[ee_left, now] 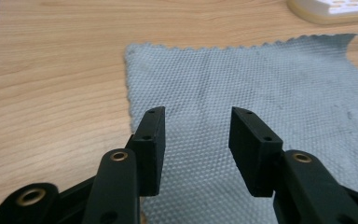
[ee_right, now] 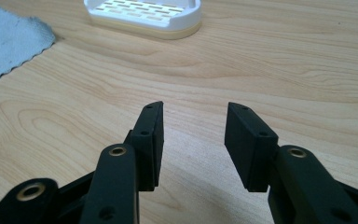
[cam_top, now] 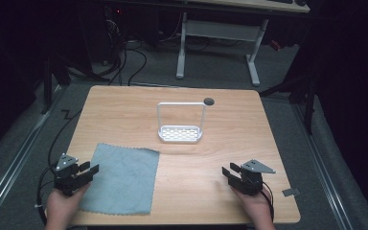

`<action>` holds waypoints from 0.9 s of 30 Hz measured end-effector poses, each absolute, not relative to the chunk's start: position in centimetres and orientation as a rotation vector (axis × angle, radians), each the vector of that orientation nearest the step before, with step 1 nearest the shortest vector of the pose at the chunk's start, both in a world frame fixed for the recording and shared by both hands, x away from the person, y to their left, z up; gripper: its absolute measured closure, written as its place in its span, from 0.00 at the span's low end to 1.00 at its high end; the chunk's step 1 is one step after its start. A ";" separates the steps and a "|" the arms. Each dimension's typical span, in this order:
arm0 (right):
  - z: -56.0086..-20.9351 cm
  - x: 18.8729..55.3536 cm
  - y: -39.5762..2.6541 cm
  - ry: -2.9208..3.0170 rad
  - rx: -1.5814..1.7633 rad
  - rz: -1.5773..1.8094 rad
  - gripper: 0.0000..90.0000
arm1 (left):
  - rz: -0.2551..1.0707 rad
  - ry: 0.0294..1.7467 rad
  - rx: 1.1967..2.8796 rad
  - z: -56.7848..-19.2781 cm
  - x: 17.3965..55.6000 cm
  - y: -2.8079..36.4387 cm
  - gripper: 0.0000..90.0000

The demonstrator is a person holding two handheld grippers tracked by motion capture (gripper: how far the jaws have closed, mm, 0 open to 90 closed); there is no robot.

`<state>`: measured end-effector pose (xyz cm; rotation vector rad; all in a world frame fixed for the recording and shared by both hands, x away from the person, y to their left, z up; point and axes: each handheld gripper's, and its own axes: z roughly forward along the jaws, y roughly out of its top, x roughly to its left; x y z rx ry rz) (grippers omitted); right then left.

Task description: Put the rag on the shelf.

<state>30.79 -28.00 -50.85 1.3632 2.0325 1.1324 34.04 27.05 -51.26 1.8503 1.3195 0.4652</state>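
Observation:
A grey-blue cloth [cam_top: 122, 178] lies flat on the wooden table [cam_top: 220, 120] at the front left. Its textured weave [ee_left: 261, 84] spreads out beyond my left gripper [ee_left: 196, 122], which is open and empty over the cloth's left part. In the high view that left gripper [cam_top: 90, 169] sits at the cloth's left edge. A white slotted rack with a tall wire handle [cam_top: 180, 132] stands mid-table; its base [ee_right: 144, 16] lies far ahead of my right gripper [ee_right: 195, 117]. The right gripper [cam_top: 229, 173] is open over bare wood at the front right.
A small dark round object [cam_top: 209, 101] lies behind the rack. The table's front edge is close to both hands. A white-legged desk [cam_top: 220, 33] and cables stand on the floor beyond. A small grey scrap [cam_top: 290, 192] sits by the table's right front corner.

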 end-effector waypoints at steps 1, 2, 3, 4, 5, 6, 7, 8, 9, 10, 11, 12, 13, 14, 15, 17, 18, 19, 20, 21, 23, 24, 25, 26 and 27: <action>-50.8 30.7 -28.0 2.032 1.363 1.126 0.64 | 0.455 1.310 1.851 -51.2 34.2 26.9 0.63; -50.8 30.8 -28.1 2.028 1.361 1.134 0.64 | 0.450 1.309 1.849 -51.3 34.2 26.7 0.63; -50.7 30.8 -28.2 2.026 1.364 1.143 0.64 | 0.441 1.308 1.854 -51.4 34.2 26.6 0.63; -50.7 30.8 -28.2 2.026 1.364 1.145 0.64 | 0.441 1.308 1.854 -51.4 34.2 26.6 0.63; -50.7 30.8 -28.2 2.026 1.364 1.145 0.64 | 0.439 1.306 1.863 -51.5 34.3 26.5 0.63; -50.7 30.8 -28.2 2.030 1.364 1.143 0.64 | 0.440 1.303 1.870 -51.6 34.2 26.4 0.63; -50.8 30.8 -28.2 2.033 1.365 1.142 0.64 | 0.439 1.303 1.872 -51.6 34.2 26.3 0.63; -50.8 30.8 -28.1 2.036 1.359 1.141 0.64 | 0.439 1.301 1.873 -51.5 34.1 26.3 0.63; -50.8 30.8 -28.1 2.037 1.353 1.139 0.64 | 0.436 1.298 1.870 -51.5 34.1 26.3 0.63; -50.8 30.8 -28.1 2.038 1.352 1.141 0.64 | 0.435 1.297 1.870 -51.5 34.1 26.4 0.63; -50.7 30.8 -28.1 2.040 1.353 1.140 0.64 | 0.428 1.294 1.871 -51.5 34.0 26.4 0.64; -50.7 30.8 -28.0 2.040 1.349 1.142 0.64 | 0.411 1.283 1.881 -51.5 34.0 26.4 0.69; -50.7 30.8 -28.0 2.042 1.344 1.142 0.64 | 0.389 1.276 1.912 -51.7 34.0 26.3 0.81; -50.7 30.8 -27.9 2.042 1.348 1.142 0.64 | 0.390 1.281 1.938 -51.8 34.0 26.1 0.98; -50.7 30.9 -27.8 2.045 1.344 1.143 0.64 | 0.370 1.281 2.030 -52.3 34.2 25.5 1.00; -50.7 30.8 -27.7 2.046 1.349 1.143 0.64 | 0.382 1.267 2.058 -52.5 34.2 25.2 1.00; -50.7 30.9 -27.6 2.051 1.339 1.143 0.64 | 0.367 1.267 2.058 -52.5 34.1 24.9 1.00; -50.7 31.0 -27.4 2.055 1.333 1.144 0.64 | 0.369 1.254 2.067 -52.5 34.0 24.5 1.00; -50.7 31.0 -27.2 2.058 1.330 1.145 0.64 | 0.375 1.238 2.075 -52.5 33.9 24.1 1.00; -50.8 31.0 -26.8 2.070 1.316 1.142 0.64 | 0.364 1.217 2.085 -52.5 33.8 23.6 1.00; -50.8 30.9 -26.4 2.084 1.304 1.139 0.64 | 0.327 1.160 2.107 -52.5 33.2 21.5 1.00; -50.8 30.9 -26.4 2.084 1.304 1.139 0.64 | 0.327 1.160 2.107 -52.5 33.2 21.5 1.00; -50.8 30.8 -26.1 2.097 1.289 1.137 0.64 | 0.306 1.108 2.141 -52.4 32.7 19.7 1.00; -50.8 30.8 -26.1 2.097 1.289 1.137 0.64 | 0.306 1.108 2.141 -52.4 32.7 19.7 1.00; -50.8 30.8 -25.9 2.100 1.281 1.137 0.64 | 0.281 1.076 2.150 -52.4 32.4 18.5 1.00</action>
